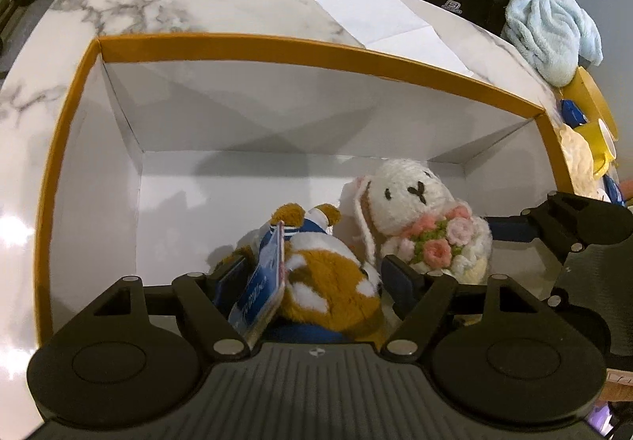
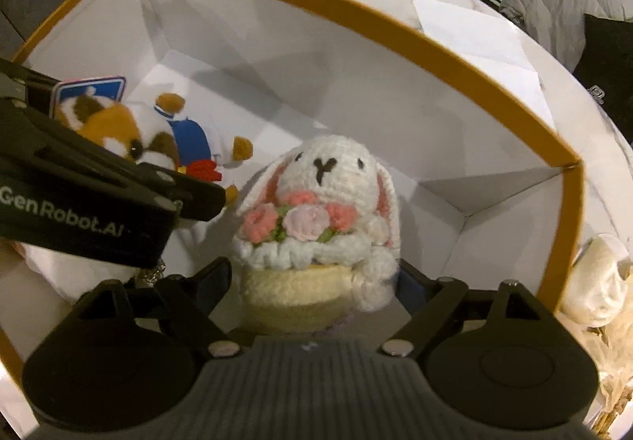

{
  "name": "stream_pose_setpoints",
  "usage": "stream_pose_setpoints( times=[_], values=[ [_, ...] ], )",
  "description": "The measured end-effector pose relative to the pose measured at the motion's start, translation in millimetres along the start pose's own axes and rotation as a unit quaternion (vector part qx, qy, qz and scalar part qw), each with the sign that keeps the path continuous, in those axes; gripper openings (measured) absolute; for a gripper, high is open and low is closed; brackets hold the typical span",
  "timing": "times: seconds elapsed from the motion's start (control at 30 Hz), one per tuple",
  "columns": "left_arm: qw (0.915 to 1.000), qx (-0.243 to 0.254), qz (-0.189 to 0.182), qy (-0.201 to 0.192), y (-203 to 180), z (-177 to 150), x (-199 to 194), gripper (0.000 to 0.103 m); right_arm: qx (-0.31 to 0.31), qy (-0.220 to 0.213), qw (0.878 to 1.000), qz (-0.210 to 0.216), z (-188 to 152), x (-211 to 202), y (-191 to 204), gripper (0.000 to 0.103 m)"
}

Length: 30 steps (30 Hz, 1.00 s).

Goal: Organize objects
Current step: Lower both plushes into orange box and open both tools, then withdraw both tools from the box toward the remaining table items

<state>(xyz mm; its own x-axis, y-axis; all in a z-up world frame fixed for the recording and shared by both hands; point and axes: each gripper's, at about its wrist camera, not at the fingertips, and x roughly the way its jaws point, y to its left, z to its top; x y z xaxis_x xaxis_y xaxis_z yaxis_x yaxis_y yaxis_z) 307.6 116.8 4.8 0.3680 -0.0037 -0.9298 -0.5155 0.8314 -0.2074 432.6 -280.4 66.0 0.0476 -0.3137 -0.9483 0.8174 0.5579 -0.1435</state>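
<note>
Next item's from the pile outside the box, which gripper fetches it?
Probably right. The right gripper sits over the bunny beside the box wall nearest the outside pile. The left gripper straddles the brown plush, farther away.

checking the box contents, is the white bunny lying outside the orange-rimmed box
No, the white bunny sits inside the orange-rimmed box, on its white floor beside the brown and white plush.

glossy marble-look table, matt white card box, crocheted yarn bunny, fuzzy plush dog
</note>
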Motion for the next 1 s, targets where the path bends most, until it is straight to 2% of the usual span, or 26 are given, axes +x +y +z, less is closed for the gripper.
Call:
stream_pose_setpoints(
  times=[0.1,0.17,0.3,0.63,0.83,1.0],
  values=[
    [0.9999,0.007,0.005,-0.008,-5,-4,-9,0.088,-0.003,-0.004,1.0,-0.004,-10,-7,10,0.087],
    [0.9997,0.013,0.012,-0.017,-8,-8,-19,0.088,-0.004,-0.007,1.0,-0.008,-15,9,-36,0.087],
    [0.9984,0.025,0.024,-0.044,-15,-17,-36,0.088,-0.001,-0.023,1.0,-0.011,-24,-6,-24,0.088],
    [0.995,0.02,0.042,-0.089,-26,-50,-74,0.088,0.021,-0.075,0.997,-0.022,-55,-58,-6,0.09],
    [0.9875,0.026,0.056,-0.145,-33,-85,-105,0.088,0.044,-0.129,0.99,-0.024,-86,-94,4,0.091],
    [0.9803,0.035,0.056,-0.186,-37,-123,-128,0.089,0.056,-0.194,0.979,-0.019,-129,-125,20,0.094]
  ],
)
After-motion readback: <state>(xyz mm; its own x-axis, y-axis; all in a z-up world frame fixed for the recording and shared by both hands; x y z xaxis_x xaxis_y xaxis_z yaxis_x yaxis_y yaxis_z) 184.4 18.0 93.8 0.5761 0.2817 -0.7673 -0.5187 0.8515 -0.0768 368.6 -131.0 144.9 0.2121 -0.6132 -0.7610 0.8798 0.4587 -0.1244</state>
